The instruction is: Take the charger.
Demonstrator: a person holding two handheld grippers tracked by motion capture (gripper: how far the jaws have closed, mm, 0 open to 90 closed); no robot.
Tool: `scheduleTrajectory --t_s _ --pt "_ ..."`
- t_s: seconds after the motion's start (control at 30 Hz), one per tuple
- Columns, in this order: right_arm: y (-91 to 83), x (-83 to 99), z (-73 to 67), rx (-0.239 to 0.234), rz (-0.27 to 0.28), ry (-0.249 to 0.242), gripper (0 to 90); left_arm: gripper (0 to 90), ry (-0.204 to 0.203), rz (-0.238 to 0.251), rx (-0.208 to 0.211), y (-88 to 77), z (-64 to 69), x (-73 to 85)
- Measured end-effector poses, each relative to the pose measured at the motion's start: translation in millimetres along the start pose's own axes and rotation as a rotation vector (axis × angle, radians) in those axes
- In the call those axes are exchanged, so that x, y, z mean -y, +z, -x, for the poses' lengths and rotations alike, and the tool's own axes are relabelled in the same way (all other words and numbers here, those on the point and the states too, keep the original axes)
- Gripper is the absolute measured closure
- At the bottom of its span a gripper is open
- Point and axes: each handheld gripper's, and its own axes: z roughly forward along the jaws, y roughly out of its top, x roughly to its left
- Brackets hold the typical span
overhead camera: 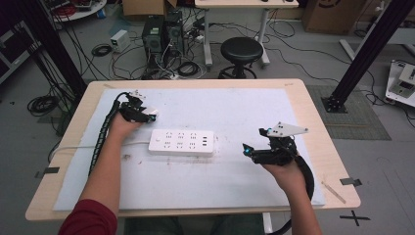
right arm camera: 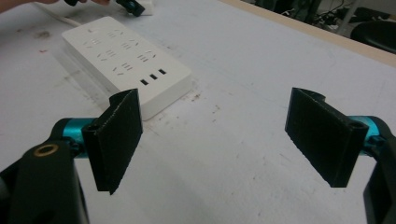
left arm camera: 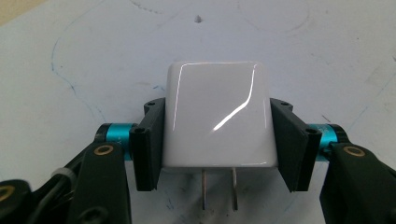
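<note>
Two flat metal prongs are sticking out from the underside of the glossy white square plug adapter [left arm camera: 218, 119], pointing back toward the camera of the left gripper [left arm camera: 218, 140], whose black jaws are pressing flat against the adapter's two opposite sides and holding it firmly. Gripping it by the sides is leaving the prongs free, which I judge to be deliberate, so the adapter could go into a socket. In the high view this gripper [overhead camera: 147, 115] is sitting at the far left of the mat, just behind the left end of the white rectangular plastic power strip [overhead camera: 181, 142], which is lying flat near the middle with its rows of sockets facing up and its white cord [overhead camera: 85, 146] running off the left edge.

To the right of the strip, the right gripper [overhead camera: 247, 148] is resting low, near but apart from it. Its jaws are standing wide apart with nothing between them, and its own view is looking along the mat at the strip's [right arm camera: 126, 63] end, probably waiting to steady the strip.

Everything is lying on a pale grey-white mat [overhead camera: 244, 107], scuffed and pen-marked, covering a light wooden table [overhead camera: 313, 112]. Beyond it a black round stool [overhead camera: 241, 50], computer towers [overhead camera: 161, 34] and tangled cables [overhead camera: 117, 58] are crowding the grey floor.
</note>
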Motion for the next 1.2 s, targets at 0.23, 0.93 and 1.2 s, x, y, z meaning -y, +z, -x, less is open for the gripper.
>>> scheduleTrajectory --t_s 0.23,0.93,1.2 --pt "0.1 -2.0 -2.2 -0.003 0.002 0.001 19.3 42.6 0.02 -0.013 -0.024 -2.1 3.6 -3.4" --pt "-9.2 -16.8 -14.3 -0.108 0.017 -0.051 19.4 42.5 0.16 0.195 0.025 -136.4 88.0 -1.5" --pt "-6.7 -22.0 -17.8 -0.154 0.014 -0.073 19.3 42.5 0.265 0.235 0.065 -169.9 128.9 11.0"
